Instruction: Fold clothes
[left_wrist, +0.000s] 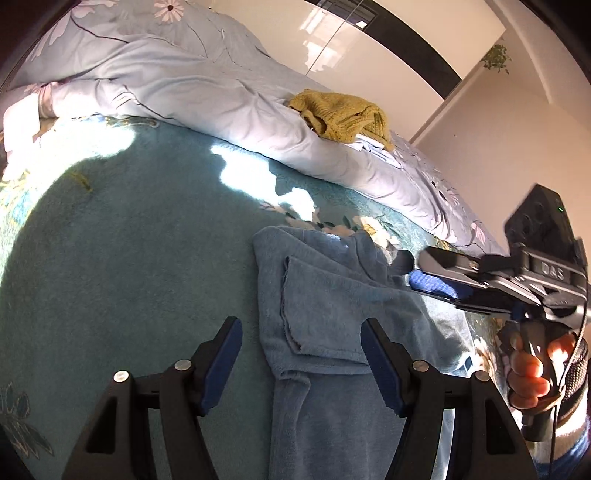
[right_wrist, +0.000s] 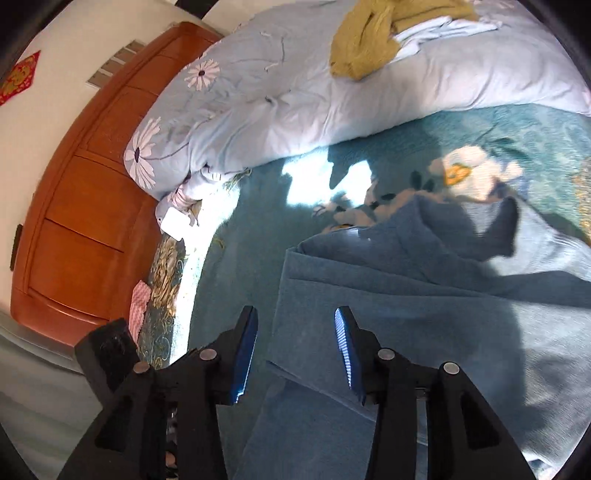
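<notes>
A blue fleece garment (left_wrist: 325, 317) lies partly folded on the teal floral bedspread (left_wrist: 129, 258). It also shows in the right wrist view (right_wrist: 406, 295). My left gripper (left_wrist: 301, 354) is open, just above the garment's left edge. My right gripper (right_wrist: 295, 350) is open over the garment's left edge, holding nothing. In the left wrist view the right gripper (left_wrist: 424, 273) comes in from the right, low over the garment's far right side, with the person's hand (left_wrist: 532, 369) on its handle.
A rolled light-blue floral quilt (left_wrist: 207, 99) lies along the far side of the bed. A yellow knit sweater (left_wrist: 343, 114) and a white cloth sit on it. A wooden headboard (right_wrist: 85, 192) stands at the left in the right wrist view.
</notes>
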